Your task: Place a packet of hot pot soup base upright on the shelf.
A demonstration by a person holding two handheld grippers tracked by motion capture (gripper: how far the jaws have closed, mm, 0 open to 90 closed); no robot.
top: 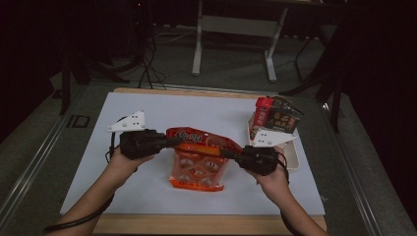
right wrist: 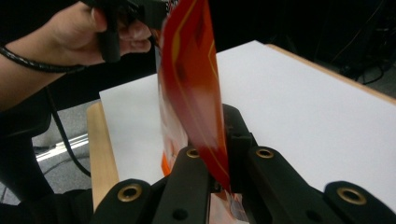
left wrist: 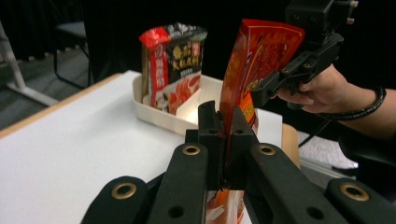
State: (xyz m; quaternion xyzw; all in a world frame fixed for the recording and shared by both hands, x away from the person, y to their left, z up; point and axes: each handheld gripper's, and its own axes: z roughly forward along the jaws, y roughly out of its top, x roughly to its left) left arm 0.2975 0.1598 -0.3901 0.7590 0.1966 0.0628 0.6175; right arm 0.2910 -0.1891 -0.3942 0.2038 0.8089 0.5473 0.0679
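Observation:
A red-orange snack pouch (top: 198,162) hangs above the white table sheet (top: 147,187), held by its top edge at both ends. My left gripper (top: 173,141) is shut on the pouch's left top corner, the film pinched between its jaws (left wrist: 225,140). My right gripper (top: 231,154) is shut on the right top corner; in the right gripper view the pouch (right wrist: 191,93) rises blurred from between the jaws. The other hand's gripper (left wrist: 299,65) clamps the pouch (left wrist: 254,65) farther up.
A white tray (top: 291,156) stands at the table's right edge with a dark and red packet (top: 275,118) upright in it; the same tray (left wrist: 159,116) and packet (left wrist: 173,65) appear in the left gripper view. Table legs and cables lie beyond the far edge.

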